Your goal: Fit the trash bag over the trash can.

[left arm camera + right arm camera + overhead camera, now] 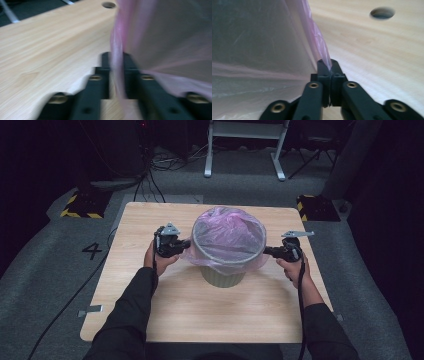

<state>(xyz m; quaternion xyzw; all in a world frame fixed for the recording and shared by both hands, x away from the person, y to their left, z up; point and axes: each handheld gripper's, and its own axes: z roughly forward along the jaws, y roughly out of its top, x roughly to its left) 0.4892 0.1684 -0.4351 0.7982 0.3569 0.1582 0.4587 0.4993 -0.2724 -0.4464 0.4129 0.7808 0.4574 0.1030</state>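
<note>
- A pale green bin [223,277] is seen standing near the middle of the wooden table [150,320], lined with a pink plastic bag [227,237] that is draped over its rim
- The bag's left edge is caught between the jaws of the left gripper [115,58], which stand slightly apart with the film [116,50] running between them
- The bag's right edge [322,50] is pinched by the right gripper [328,62], its jaws closed tight on the film
- Both grippers are held level with the rim, on opposite sides of the bin
</note>
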